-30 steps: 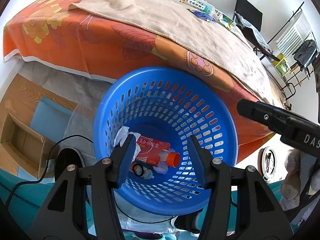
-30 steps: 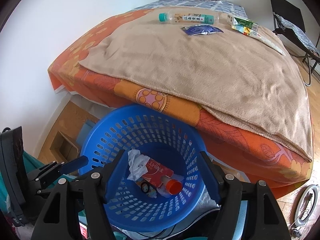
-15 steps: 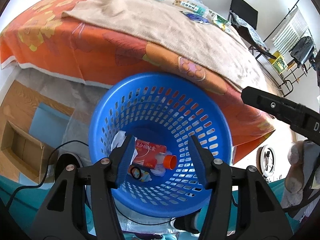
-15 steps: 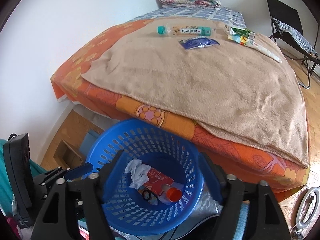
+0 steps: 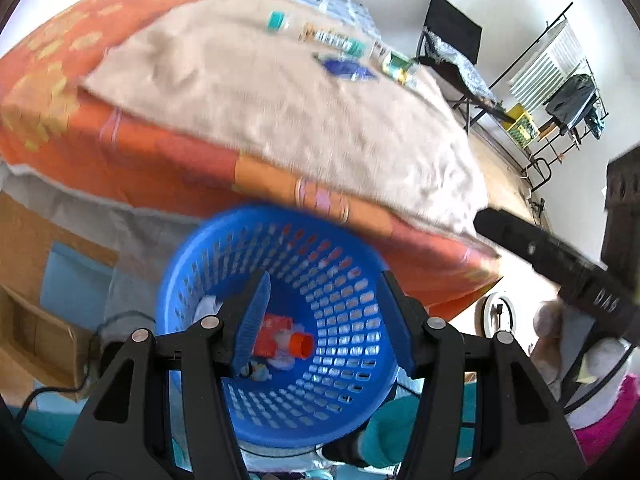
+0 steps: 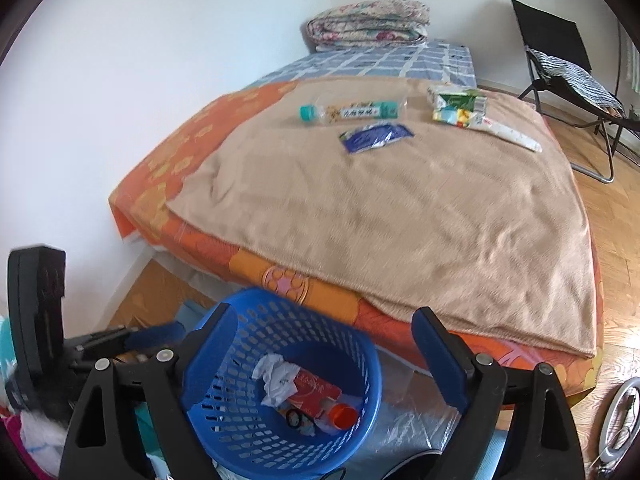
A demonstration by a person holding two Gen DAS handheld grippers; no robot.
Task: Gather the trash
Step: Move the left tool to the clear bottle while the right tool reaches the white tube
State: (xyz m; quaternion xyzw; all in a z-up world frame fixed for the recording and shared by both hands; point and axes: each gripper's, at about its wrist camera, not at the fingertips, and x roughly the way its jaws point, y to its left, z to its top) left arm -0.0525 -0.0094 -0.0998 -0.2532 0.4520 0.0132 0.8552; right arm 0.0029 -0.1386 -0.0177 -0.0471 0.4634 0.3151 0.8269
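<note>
left tongs: empty, apart | blue basket: trash inside | bed: bottle

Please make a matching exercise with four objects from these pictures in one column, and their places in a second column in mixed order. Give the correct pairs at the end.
Objects:
1. clear bottle with teal cap
2. crumpled white paper
3. folded quilt
4. black folding chair

Places:
A. inside the blue basket
B. on the wooden floor, right of the bed
C. lying on the tan blanket
D. at the far end of the bed, by the wall

Pairs: 1-C, 2-A, 3-D, 4-B
</note>
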